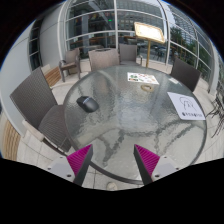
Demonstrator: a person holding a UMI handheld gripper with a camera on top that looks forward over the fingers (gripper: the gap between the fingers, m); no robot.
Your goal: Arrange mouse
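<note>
1. The mouse lies on the round glass table, left of the frame's centre, well apart from the gripper.
2. The fingers are spread apart and empty, pink pads showing at the frame's bottom.
3. The mouse sits ahead and left of the fingers; its long axis seems to run diagonally, so reaching it likely means swinging left.

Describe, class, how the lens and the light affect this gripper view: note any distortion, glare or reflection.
Gripper view: the wide-angle lens bows the round glass table and the window frames beyond it; daylight leaves pale reflections on the glass, strongest near the white paper sheet; the small dark computer mouse stays readable, lying beyond the open tool, whose fingers are apart.
</note>
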